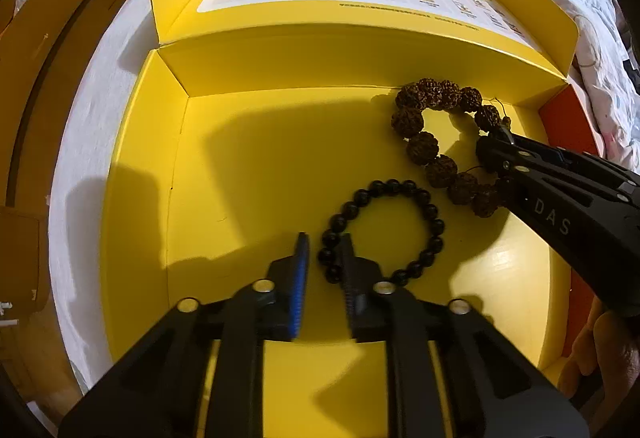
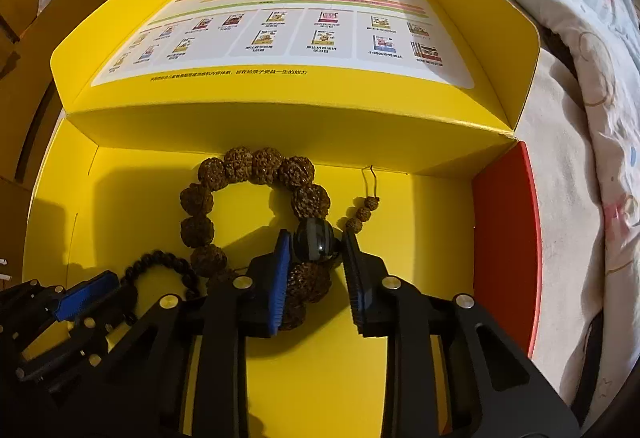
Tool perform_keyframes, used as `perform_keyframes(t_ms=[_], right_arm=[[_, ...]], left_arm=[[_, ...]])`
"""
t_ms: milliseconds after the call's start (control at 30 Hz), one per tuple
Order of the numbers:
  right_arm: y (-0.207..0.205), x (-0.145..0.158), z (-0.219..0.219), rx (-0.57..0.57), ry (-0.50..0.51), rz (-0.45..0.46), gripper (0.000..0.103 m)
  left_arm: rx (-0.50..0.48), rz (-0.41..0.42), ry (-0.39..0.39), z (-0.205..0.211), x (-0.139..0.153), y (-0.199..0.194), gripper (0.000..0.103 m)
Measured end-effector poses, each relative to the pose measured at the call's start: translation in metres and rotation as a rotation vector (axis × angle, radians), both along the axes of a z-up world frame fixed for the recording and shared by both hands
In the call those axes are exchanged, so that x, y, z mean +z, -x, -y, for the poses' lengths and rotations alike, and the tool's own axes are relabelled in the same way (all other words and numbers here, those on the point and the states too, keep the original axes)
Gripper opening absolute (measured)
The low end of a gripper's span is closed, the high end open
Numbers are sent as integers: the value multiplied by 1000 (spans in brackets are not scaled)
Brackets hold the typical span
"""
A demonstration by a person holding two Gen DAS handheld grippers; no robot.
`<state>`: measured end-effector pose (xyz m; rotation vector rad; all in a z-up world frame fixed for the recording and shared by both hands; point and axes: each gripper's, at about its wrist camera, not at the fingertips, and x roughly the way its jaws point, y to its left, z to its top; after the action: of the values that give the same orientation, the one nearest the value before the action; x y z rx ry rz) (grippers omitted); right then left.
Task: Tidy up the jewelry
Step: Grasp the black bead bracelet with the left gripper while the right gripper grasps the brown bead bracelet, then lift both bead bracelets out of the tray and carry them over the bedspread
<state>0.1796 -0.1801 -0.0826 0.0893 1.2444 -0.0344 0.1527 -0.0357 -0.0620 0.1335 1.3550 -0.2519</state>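
A black bead bracelet [image 1: 434, 226] lies on the floor of an open yellow box [image 1: 240, 198]. My left gripper [image 1: 325, 238] points down with its jaws narrow around the ring's left side, pads on the beads. A brown bracelet of large rough seeds [image 1: 422, 144] lies behind it to the right. In the right wrist view my right gripper [image 2: 316, 238] is shut on that bracelet's glossy dark bead [image 2: 314, 244], and its tassel of small beads [image 2: 362, 212] trails to the right. The left gripper [image 2: 116, 290] shows at lower left beside the black bracelet [image 2: 160, 264].
The box lid [image 2: 280, 38] stands open at the back with a printed sheet inside. A red side panel [image 2: 504, 238] forms the box's right wall. A patterned quilt [image 2: 580, 38] lies to the right, wooden cabinets [image 1: 40, 38] to the left. A hand [image 1: 612, 350] holds the right gripper.
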Motion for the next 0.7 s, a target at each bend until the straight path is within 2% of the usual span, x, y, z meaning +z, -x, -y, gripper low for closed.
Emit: perform_keyframes(t_ms=[400, 700], right_arm=[[6, 13, 2, -2, -54, 23, 21], [17, 50, 4, -3, -80, 85, 20]], left_arm=[[32, -12, 51, -15, 3, -6, 10], [33, 48, 100, -26, 38, -3, 10]])
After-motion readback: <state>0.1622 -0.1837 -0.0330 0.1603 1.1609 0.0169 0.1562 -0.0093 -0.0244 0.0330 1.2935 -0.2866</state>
